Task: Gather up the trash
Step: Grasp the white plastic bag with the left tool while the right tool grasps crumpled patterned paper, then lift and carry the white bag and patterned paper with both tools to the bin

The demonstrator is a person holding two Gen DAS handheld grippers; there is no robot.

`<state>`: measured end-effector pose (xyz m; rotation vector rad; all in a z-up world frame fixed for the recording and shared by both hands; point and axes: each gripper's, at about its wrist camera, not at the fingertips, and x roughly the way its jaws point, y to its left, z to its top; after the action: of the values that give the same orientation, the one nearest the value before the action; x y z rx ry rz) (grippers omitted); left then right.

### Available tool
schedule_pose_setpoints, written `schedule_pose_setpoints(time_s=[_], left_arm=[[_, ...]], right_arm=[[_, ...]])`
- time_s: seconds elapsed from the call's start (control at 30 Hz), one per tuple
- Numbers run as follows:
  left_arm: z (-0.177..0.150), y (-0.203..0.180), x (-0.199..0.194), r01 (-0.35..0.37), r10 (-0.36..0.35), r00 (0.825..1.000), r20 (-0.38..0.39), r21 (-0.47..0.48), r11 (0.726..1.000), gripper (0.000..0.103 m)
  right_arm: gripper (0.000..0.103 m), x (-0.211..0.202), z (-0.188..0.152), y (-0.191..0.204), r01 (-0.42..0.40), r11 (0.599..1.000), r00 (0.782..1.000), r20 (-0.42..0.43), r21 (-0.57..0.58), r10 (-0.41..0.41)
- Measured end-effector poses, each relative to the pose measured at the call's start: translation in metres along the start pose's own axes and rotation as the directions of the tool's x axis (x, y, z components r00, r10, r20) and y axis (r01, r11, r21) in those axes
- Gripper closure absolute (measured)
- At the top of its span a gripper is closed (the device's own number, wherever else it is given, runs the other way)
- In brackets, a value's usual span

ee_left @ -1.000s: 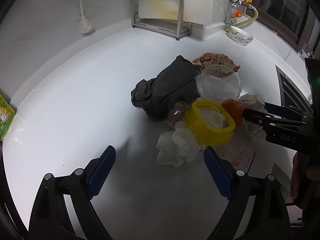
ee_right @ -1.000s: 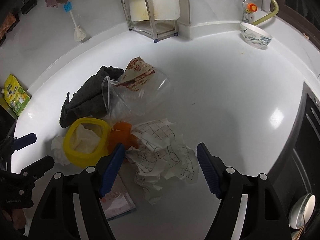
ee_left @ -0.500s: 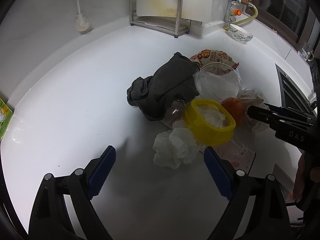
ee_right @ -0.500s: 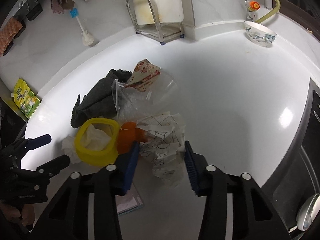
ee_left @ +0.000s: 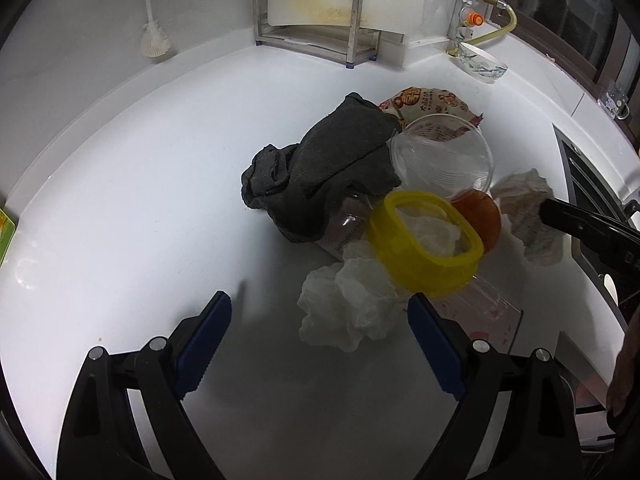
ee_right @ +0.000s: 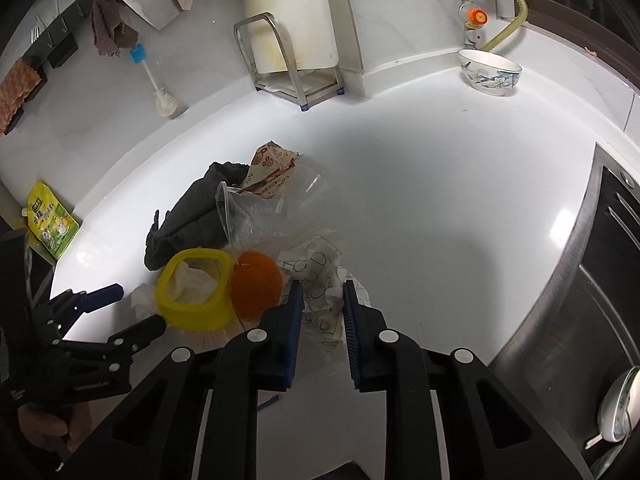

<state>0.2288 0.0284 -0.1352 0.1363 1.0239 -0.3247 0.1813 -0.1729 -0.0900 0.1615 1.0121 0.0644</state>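
Trash lies heaped at the middle of the white counter (ee_right: 440, 184); the piece I hold is a crumpled sheet of printed paper (ee_right: 320, 280) at the heap's right edge. My right gripper (ee_right: 320, 300) has just closed its jaws, and the blue pads now pinch the paper between them. My left gripper (ee_left: 316, 328) hangs with jaws spread wide and nothing between them, just short of a crumpled white tissue (ee_left: 348, 304).

Surroundings: a yellow ring-shaped container (ee_left: 426, 240) with white tissue inside sits beside an orange object (ee_right: 256, 284), which touches my left pad in the right wrist view. A dark grey cloth (ee_left: 320, 176) drapes over the heap's left side, against a clear plastic cup (ee_left: 442, 156) lying on its side and a printed snack wrapper (ee_left: 428, 102). At the back wall stand a metal rack (ee_right: 288, 68), a bottle brush (ee_right: 154, 80) and a patterned bowl (ee_right: 490, 72); a green-yellow pouch (ee_right: 52, 220) lies at the far left.

Hidden or unclear: a flat clear packet (ee_left: 480, 308) is largely covered by the yellow container. The orange object's nature cannot be told. The paper's lower part is cut off behind my fingers.

Paper: white, with thin dark outline drawings, heavily creased.
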Motion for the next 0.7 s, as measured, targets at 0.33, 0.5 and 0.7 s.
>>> schedule_pose_setpoints(time_s=[0.33,0.5,0.7], left_arm=[[0.002,0.005,0.004,0.032,-0.032,0.999,0.001,-0.007,0.999,0.047],[0.000,0.003,0.004,0.051,-0.051,0.999,-0.008,0.005,0.999,0.075],[0.002,0.008,-0.004,0.064,-0.064,0.998,0.003,-0.010,0.998,0.081]], right_arm=[[0.084,-0.004,-0.008,0.001,0.003,1.000,1.000,-0.004,0.028,-0.003],[0.084,-0.006,-0.011,0.004,0.003,0.999,1.000,-0.007,0.035,-0.003],[0.084,-0.009,-0.015,0.007,0.006,0.999,1.000,-0.006,0.045,-0.006]])
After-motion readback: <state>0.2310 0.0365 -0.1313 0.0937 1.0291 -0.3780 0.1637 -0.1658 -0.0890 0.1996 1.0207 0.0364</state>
